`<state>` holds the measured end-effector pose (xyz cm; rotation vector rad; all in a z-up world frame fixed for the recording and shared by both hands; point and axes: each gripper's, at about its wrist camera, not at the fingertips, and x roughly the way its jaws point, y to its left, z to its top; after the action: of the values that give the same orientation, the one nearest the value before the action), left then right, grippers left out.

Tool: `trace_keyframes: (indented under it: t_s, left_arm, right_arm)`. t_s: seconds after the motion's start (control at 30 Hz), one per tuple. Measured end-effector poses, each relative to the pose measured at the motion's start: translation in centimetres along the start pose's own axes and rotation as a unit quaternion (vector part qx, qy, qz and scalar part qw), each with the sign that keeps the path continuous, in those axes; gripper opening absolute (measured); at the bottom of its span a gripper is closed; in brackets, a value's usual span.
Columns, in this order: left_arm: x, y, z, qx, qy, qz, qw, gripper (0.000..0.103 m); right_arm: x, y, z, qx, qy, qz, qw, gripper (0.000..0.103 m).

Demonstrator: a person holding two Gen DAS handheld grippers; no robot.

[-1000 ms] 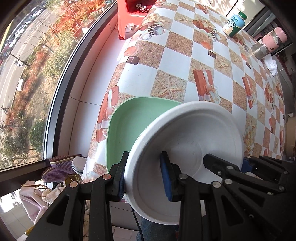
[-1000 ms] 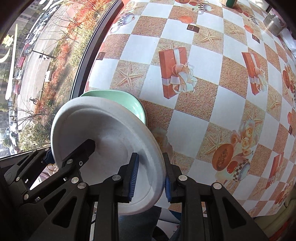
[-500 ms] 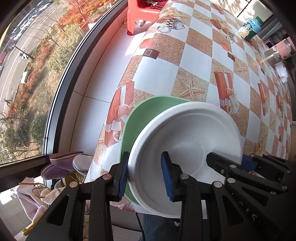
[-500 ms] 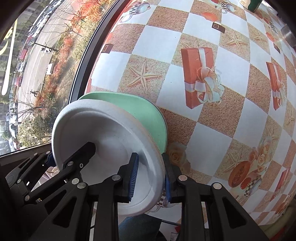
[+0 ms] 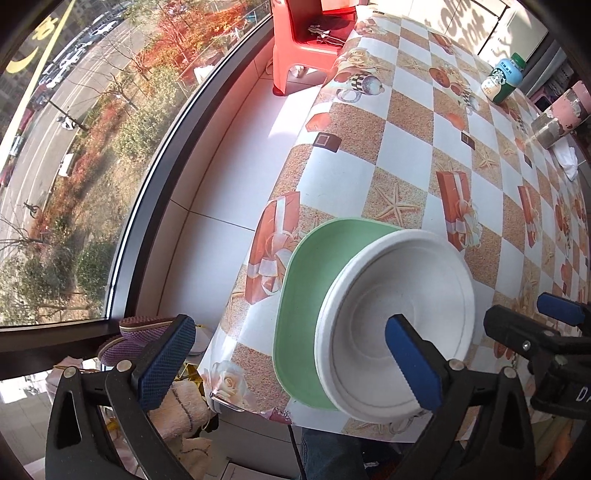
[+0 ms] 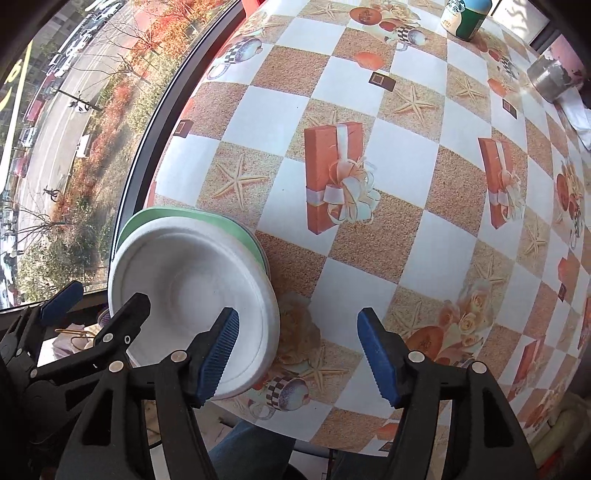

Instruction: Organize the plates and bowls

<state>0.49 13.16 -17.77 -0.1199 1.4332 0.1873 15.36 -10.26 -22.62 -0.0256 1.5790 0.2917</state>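
Observation:
A white round plate [image 5: 395, 325] rests on a green plate [image 5: 314, 288] at the table's near corner by the window. Both also show in the right wrist view, the white plate [image 6: 192, 299] on the green plate [image 6: 225, 223]. My left gripper [image 5: 291, 360] is open, its jaws wide apart on either side of the white plate's left rim, holding nothing. My right gripper [image 6: 297, 356] is open, its jaws either side of the white plate's right rim, holding nothing.
The table [image 6: 369, 240] has a checkered cloth with gift and starfish prints. A green-capped bottle [image 5: 504, 79] and a pink tin [image 5: 561, 114] stand at the far end. A red stool [image 5: 310, 33] stands beyond the table. A window [image 5: 74, 147] runs along the left.
Both grippers opened and let go of the white plate, which now lies on the green plate. Both grippers have pulled back a little.

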Motion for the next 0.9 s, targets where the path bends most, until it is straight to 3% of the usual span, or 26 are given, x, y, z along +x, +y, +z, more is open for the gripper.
trace_keyframes:
  t_s: [0.03, 0.13, 0.5, 0.9]
  left_arm:
    - [-0.1, 0.1, -0.1, 0.004, 0.0, -0.009, 1.0, 0.103]
    - [-0.8, -0.6, -0.5, 0.024, -0.001, -0.02, 0.9995, 0.103]
    - [-3.8, -2.8, -2.8, 0.077, -0.031, -0.01, 0.9965, 0.103]
    - [-4.3, -4.2, -3.2, 0.097, -0.031, -0.009, 0.9947, 0.103]
  right_arm:
    - [-0.6, -0.4, -0.2, 0.003, -0.008, 0.01, 1.0, 0.103]
    - [-1.9, -0.7, -0.9, 0.004, -0.017, 0.024, 1.0, 0.103]
    - [-4.8, 3.2, -3.2, -0.052, -0.07, -0.033, 0.996, 0.103]
    - [-6.2, 2.5, -4.9, -0.031, -0.089, -0.031, 0.995, 0.103]
